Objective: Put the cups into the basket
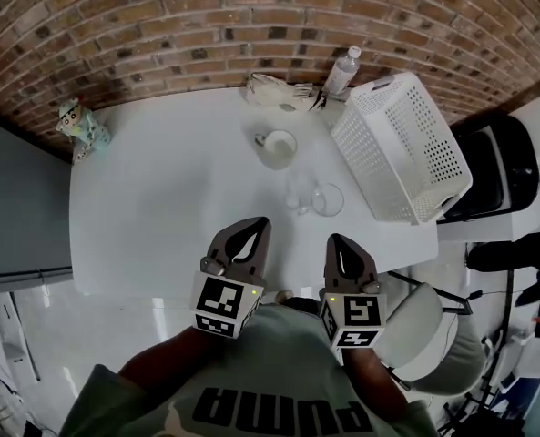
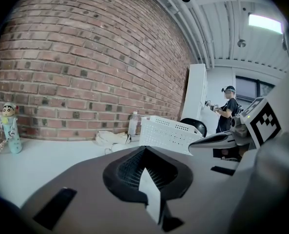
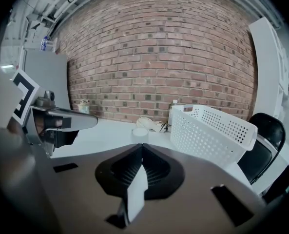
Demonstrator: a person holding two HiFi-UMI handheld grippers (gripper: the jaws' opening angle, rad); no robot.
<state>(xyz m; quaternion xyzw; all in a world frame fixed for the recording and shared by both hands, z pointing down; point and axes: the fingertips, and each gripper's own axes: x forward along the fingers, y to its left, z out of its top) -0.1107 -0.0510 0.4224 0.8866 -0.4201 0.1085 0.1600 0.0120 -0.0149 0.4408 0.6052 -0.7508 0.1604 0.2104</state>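
A white mug (image 1: 277, 147) stands mid-table, and two clear glass cups (image 1: 299, 194) (image 1: 327, 200) sit just in front of it. The white perforated basket (image 1: 400, 148) lies at the table's right edge. My left gripper (image 1: 259, 223) and right gripper (image 1: 336, 240) hover side by side over the near table edge, short of the cups, both shut with nothing in them. In the right gripper view the mug (image 3: 140, 132) shows past the shut jaws, with the basket (image 3: 212, 130) to its right. The left gripper view shows the basket (image 2: 168, 133) ahead.
A water bottle (image 1: 342, 69) and a heap of cloth (image 1: 279, 91) lie at the back by the brick wall. A small figurine (image 1: 80, 126) stands at the far left corner. A black chair (image 1: 493, 167) sits right of the basket. A person (image 2: 228, 113) stands far off.
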